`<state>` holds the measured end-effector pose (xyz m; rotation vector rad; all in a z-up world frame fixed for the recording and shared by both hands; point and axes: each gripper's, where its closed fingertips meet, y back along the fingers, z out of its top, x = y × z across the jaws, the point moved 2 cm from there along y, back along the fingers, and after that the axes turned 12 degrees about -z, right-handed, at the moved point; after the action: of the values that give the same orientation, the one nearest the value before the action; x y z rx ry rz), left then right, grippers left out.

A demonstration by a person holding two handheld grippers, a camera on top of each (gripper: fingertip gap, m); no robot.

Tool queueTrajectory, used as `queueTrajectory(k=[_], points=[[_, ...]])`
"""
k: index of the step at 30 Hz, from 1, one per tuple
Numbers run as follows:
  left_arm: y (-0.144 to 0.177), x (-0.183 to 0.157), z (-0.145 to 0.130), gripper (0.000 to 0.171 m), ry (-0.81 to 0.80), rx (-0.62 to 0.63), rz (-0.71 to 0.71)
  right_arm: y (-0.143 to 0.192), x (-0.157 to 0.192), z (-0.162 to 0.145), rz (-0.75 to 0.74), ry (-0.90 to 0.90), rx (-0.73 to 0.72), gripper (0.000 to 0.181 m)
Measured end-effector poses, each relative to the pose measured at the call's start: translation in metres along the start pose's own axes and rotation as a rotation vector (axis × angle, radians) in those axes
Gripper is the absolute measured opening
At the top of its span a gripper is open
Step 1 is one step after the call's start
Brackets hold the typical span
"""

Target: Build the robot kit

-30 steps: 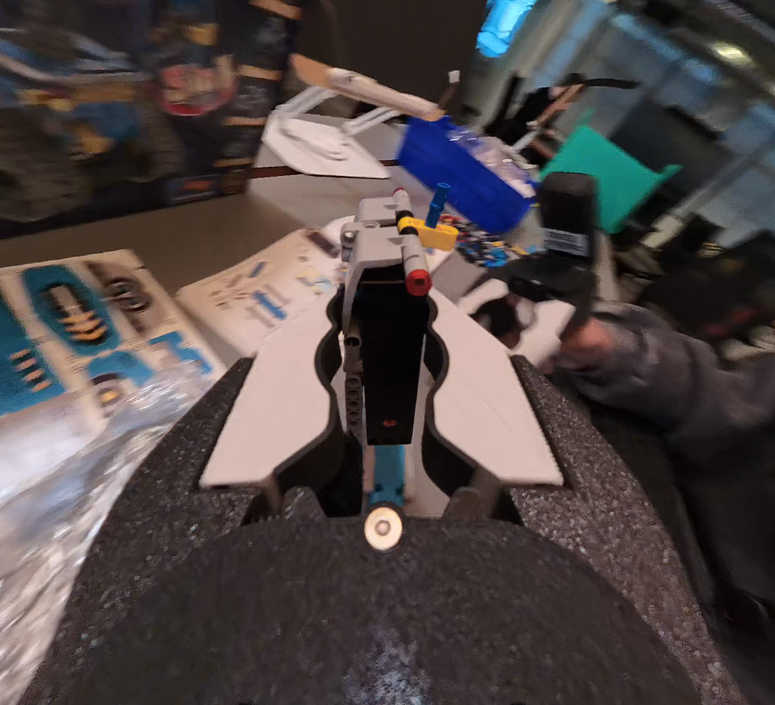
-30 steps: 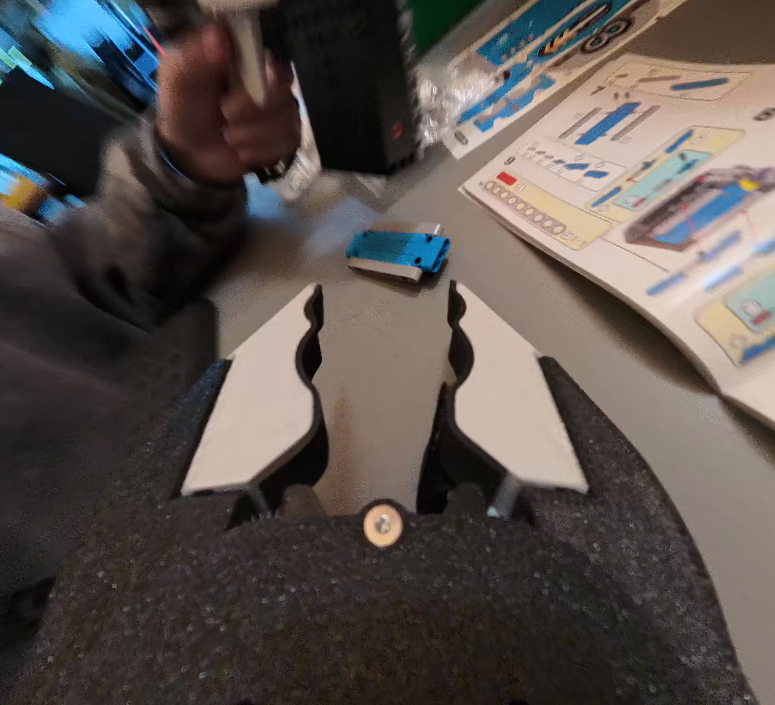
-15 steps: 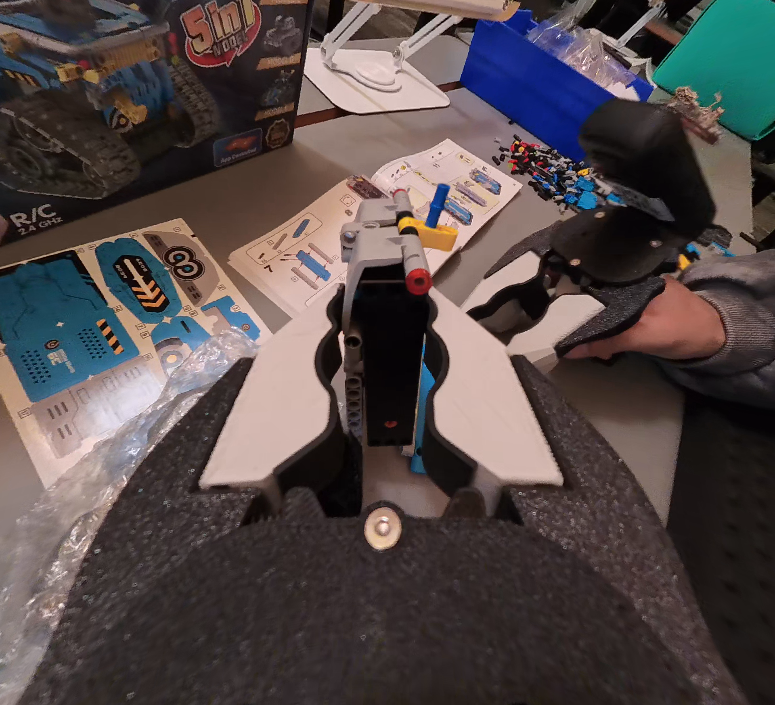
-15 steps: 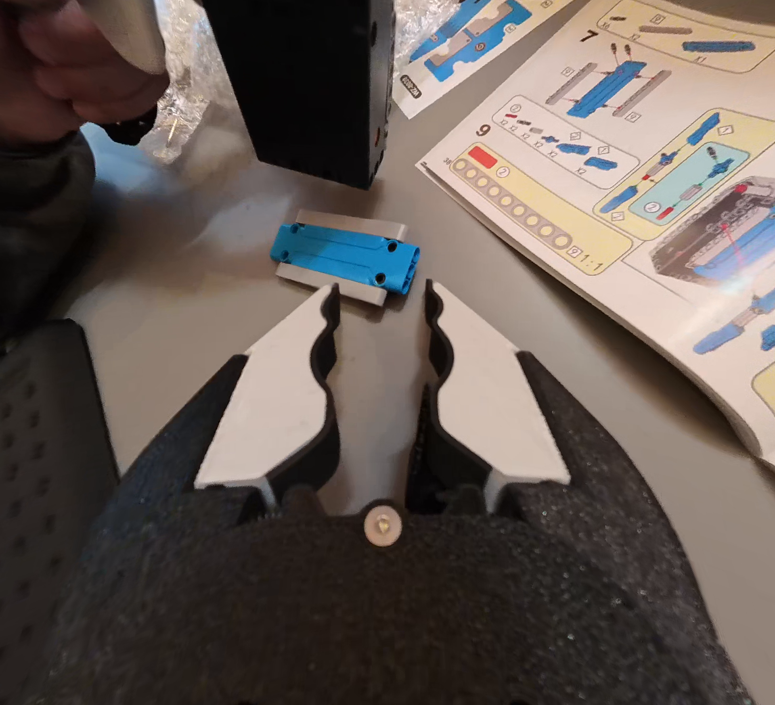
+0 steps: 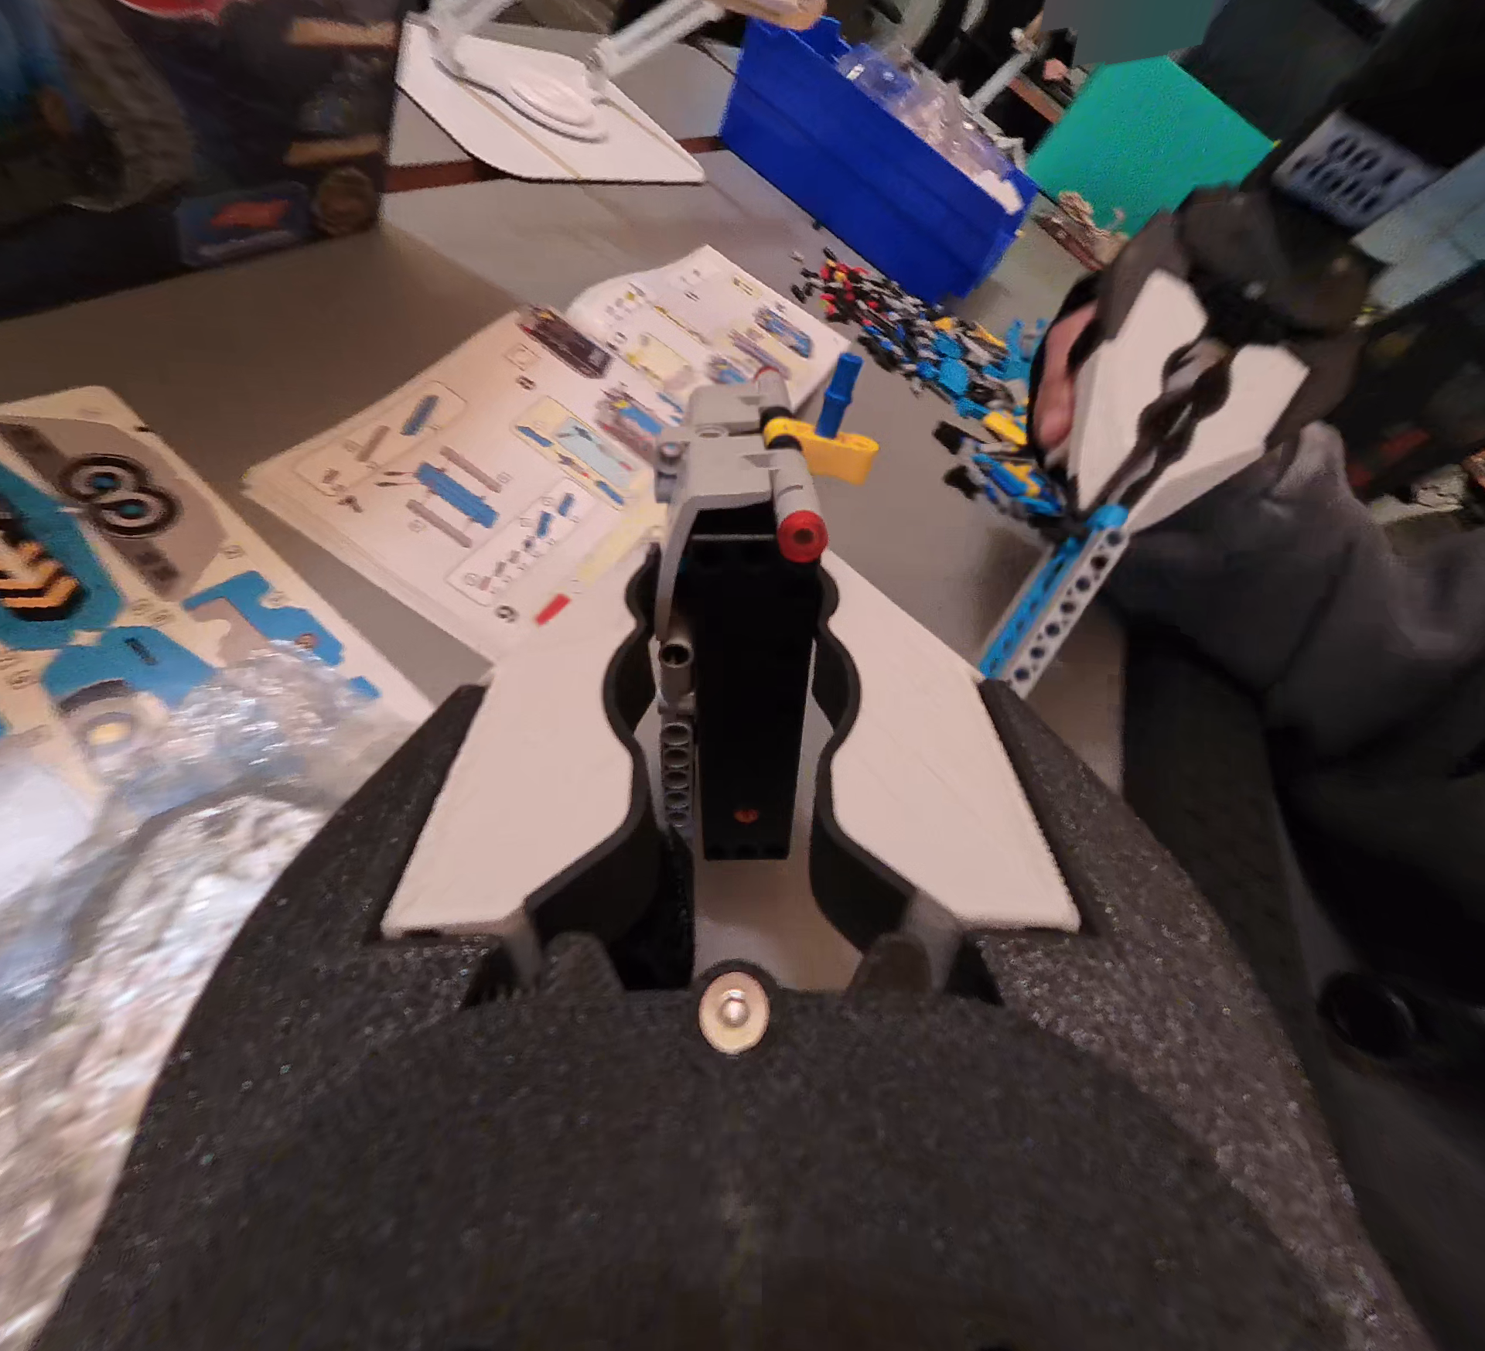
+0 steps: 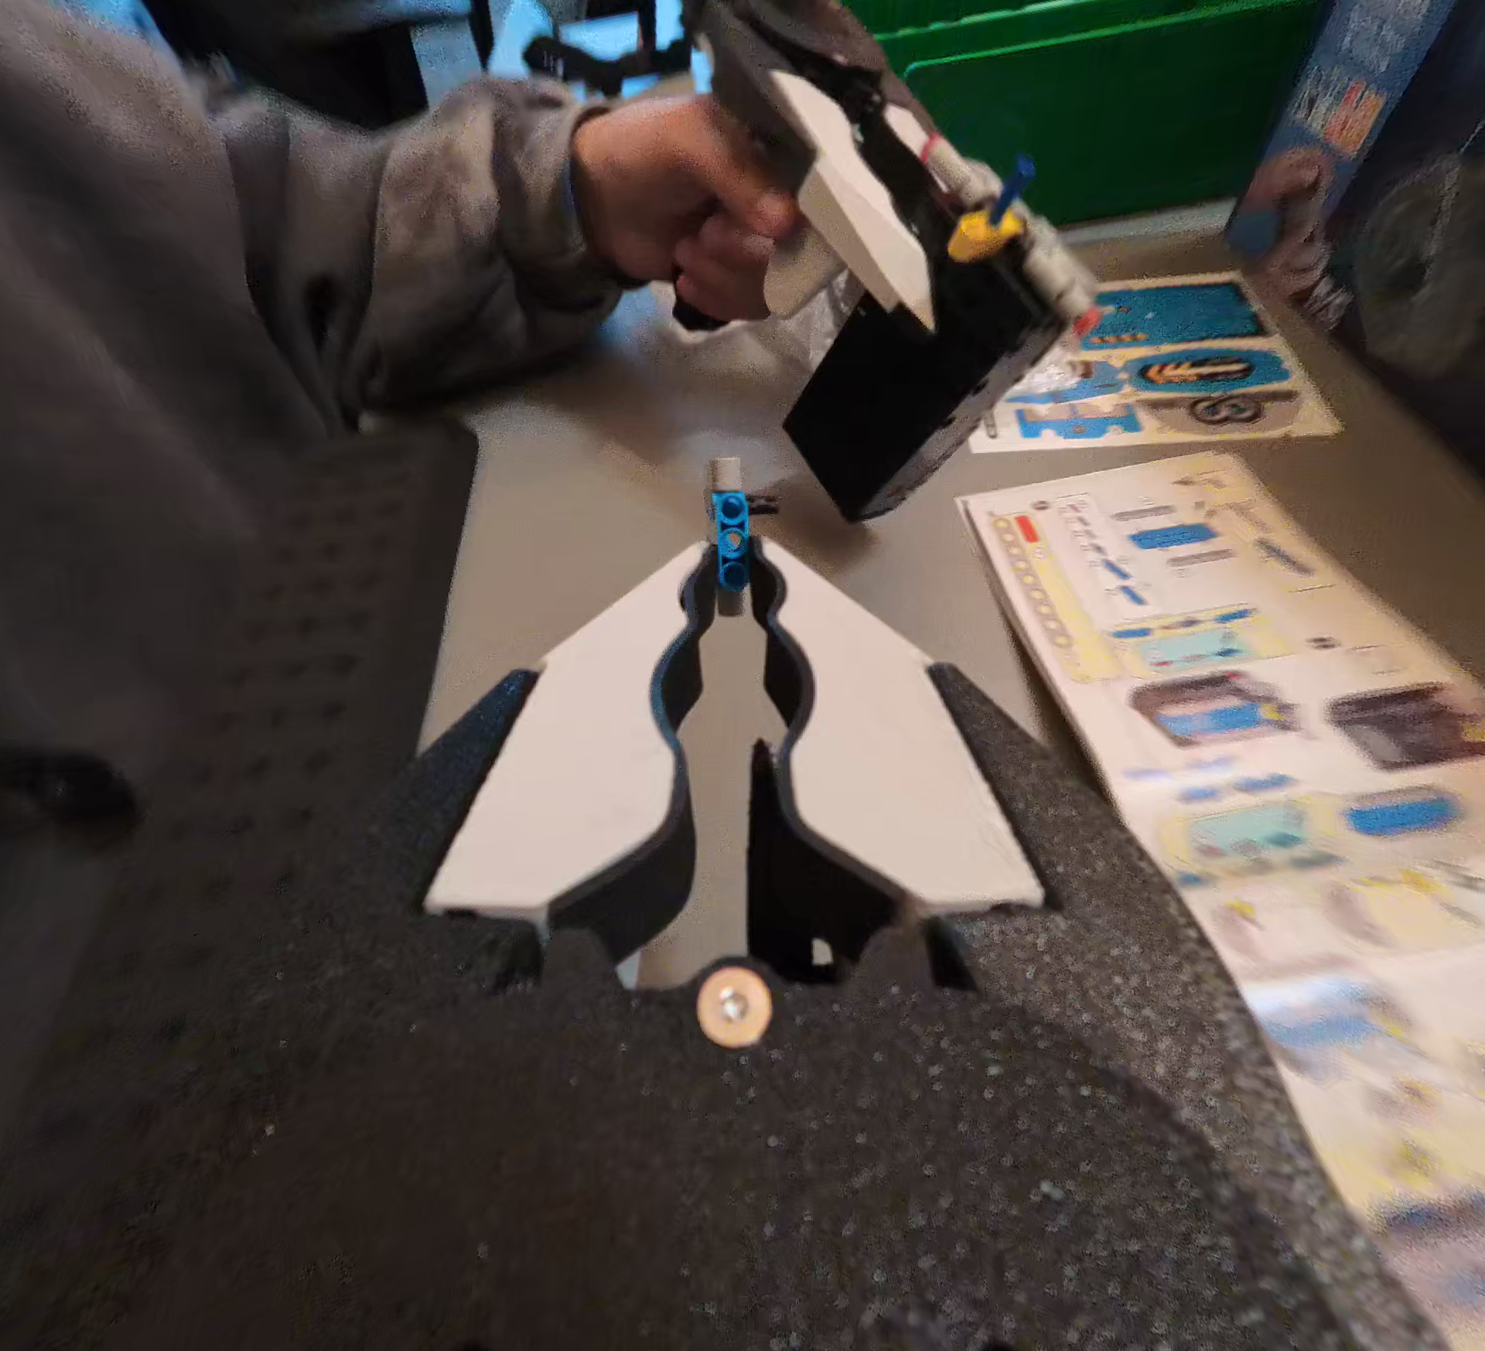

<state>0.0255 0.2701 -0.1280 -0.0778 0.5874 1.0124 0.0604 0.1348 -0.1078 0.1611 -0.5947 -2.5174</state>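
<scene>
Clamped in the left gripper (image 5: 739, 589) is a black block (image 5: 751, 694) topped with grey and yellow bits. A blue beam (image 6: 730, 537) is pinched tight at the right gripper (image 6: 731, 573) tips, lifted, block at 1 o'clock, manual (image 6: 1253, 710) at 3.

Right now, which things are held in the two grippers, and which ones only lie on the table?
Held:
- left gripper: shut on black block with grey, red and yellow parts on top
- right gripper: shut on blue beam

Lying on the table:
- instruction booklet
- sticker sheet
- pile of small parts
- blue bin
- plastic wrap
</scene>
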Motion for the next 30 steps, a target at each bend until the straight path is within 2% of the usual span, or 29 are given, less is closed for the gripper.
queueTrajectory(k=[3, 5, 13, 17, 22, 26, 30], points=[[-0.019, -0.018, -0.007, 0.034, 0.022, -0.001, -0.085, 0.031, 0.006, 0.002, -0.072, 0.141, 0.166, 0.006], [-0.032, -0.030, -0.011, 0.034, 0.014, -0.006, -0.113, 0.035, 0.007, 0.000, -0.138, 0.239, 0.239, 0.006], [-0.060, -0.054, -0.029, 0.034, -0.280, 0.087, -0.040, -0.003, 0.031, -0.028, -0.124, 0.385, 0.378, 0.006], [-0.065, -0.056, -0.035, 0.034, -0.262, 0.085, -0.085, -0.014, 0.035, -0.027, -0.117, 0.369, 0.302, 0.006], [-0.066, -0.064, -0.042, 0.035, -0.379, 0.127, -0.123, -0.017, 0.035, -0.026, -0.109, 0.332, 0.223, 0.006], [-0.064, -0.067, -0.048, 0.036, -0.404, 0.154, -0.179, -0.008, 0.036, -0.029, -0.049, 0.248, 0.191, 0.006], [-0.060, -0.062, -0.053, 0.036, -0.394, 0.178, -0.222, 0.003, 0.029, -0.022, -0.058, 0.205, 0.135, 0.006]])
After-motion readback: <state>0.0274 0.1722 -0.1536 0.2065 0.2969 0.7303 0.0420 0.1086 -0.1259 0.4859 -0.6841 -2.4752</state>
